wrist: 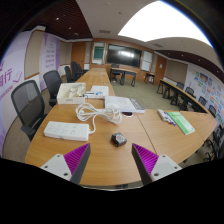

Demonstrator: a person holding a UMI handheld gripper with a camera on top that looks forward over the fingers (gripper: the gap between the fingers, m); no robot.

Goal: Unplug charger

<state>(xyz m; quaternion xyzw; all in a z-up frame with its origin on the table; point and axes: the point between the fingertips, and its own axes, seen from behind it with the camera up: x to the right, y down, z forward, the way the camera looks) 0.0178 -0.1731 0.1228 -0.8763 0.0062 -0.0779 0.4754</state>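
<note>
Long wooden table (150,140) runs down a meeting room, with office chairs (28,100) along its side. A white power strip (66,129) lies ahead and off to one side of the gripper (110,160), its white cable (92,113) coiled beside it. A small dark item (118,139), possibly the charger, sits just ahead of the fingers. Jaws stand wide, holding nothing.
</note>
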